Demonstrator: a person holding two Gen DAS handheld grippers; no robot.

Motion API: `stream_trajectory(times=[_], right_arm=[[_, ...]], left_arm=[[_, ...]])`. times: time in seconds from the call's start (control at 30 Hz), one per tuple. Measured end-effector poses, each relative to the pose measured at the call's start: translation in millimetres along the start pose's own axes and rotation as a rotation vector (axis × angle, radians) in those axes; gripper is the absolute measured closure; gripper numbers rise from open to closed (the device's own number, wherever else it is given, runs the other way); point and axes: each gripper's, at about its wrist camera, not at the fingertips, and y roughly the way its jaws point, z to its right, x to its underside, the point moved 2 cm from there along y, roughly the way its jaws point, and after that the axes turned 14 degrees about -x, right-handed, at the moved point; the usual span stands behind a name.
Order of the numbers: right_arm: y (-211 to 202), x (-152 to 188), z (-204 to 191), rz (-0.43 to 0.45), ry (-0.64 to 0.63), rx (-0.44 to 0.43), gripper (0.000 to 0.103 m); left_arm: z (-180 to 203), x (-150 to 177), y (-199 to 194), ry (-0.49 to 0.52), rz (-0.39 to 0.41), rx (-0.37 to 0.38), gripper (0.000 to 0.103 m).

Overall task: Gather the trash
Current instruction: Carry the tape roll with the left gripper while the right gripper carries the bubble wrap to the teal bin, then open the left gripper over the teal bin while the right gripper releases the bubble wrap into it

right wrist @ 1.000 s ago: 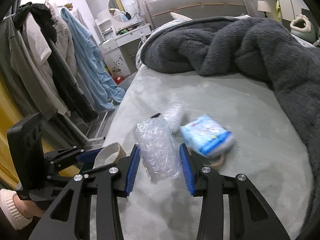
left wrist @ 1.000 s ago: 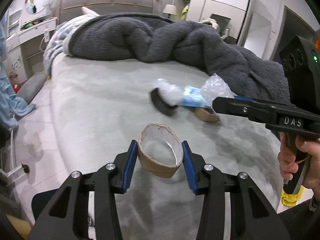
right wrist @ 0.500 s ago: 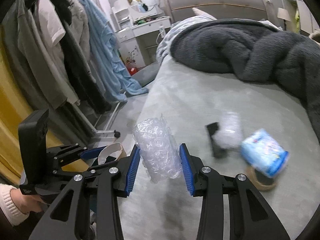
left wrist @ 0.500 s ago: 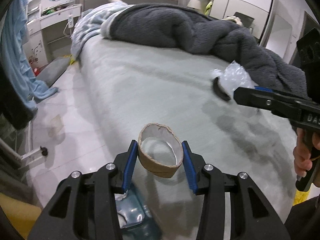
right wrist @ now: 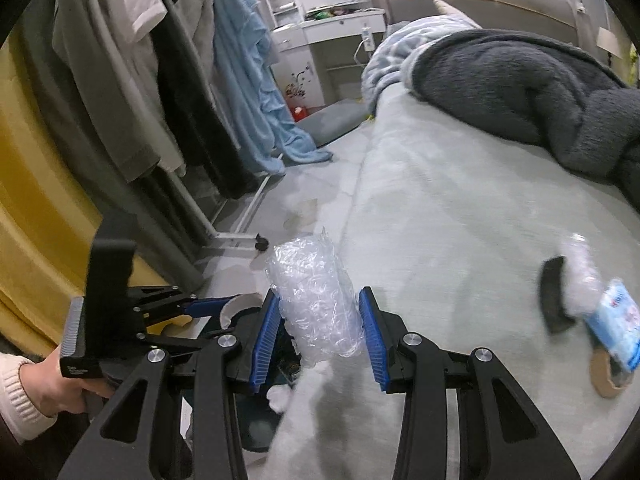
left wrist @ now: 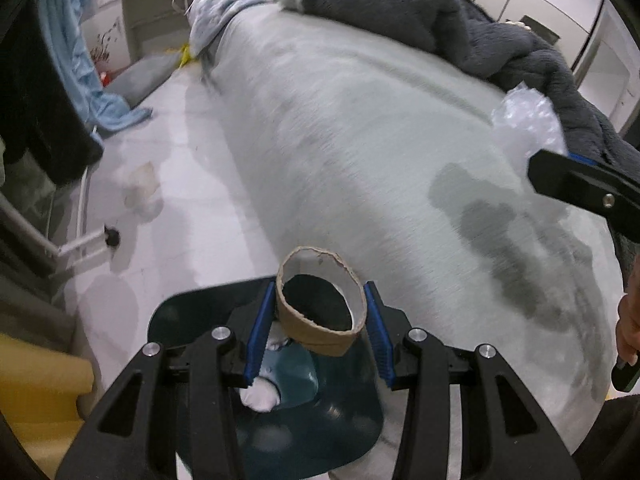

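Nearest in the left wrist view, the left tongs (left wrist: 320, 330) grip a short brown cardboard ring (left wrist: 320, 312) between their blue pads, its open end facing up. The ring hangs over a dark teal trash bin (left wrist: 280, 392) on the floor beside the bed, with a white wad (left wrist: 260, 394) lying inside the bin.

In the right wrist view, the right tongs (right wrist: 318, 334) are closed on a crumpled wad of clear bubble wrap (right wrist: 314, 300), held above the near edge of the bed (right wrist: 460, 240) and just beside the bin.

Farther along the pale grey bedcover lie a black curved piece (right wrist: 554, 304), a blue-and-white packet (right wrist: 616, 326) and a flat cardboard ring (right wrist: 604, 376), close together at the right.

Beyond them a dark grey fleece blanket (right wrist: 520, 80) is heaped toward the headboard. Clothes (right wrist: 140, 80) hang on a rack at the left.
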Motion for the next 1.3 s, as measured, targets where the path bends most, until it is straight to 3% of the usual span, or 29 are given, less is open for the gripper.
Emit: stream_trajectory(times=[0.83, 1.07, 1.3], right_arm=[[94, -1, -40, -0.180, -0.028, -0.026, 0.062], [119, 4, -44, -0.238, -0.019, -0.016, 0.062], [141, 11, -46, -0.294, -0.004, -0.004, 0.062]], left_arm=[[-69, 59, 54, -0.037, -0.318, -0.058, 0.054], [-85, 61, 48, -0.062, -0.319, -0.051, 0.032], [-100, 55, 30, -0.093, -0.250, -0.044, 0.028]])
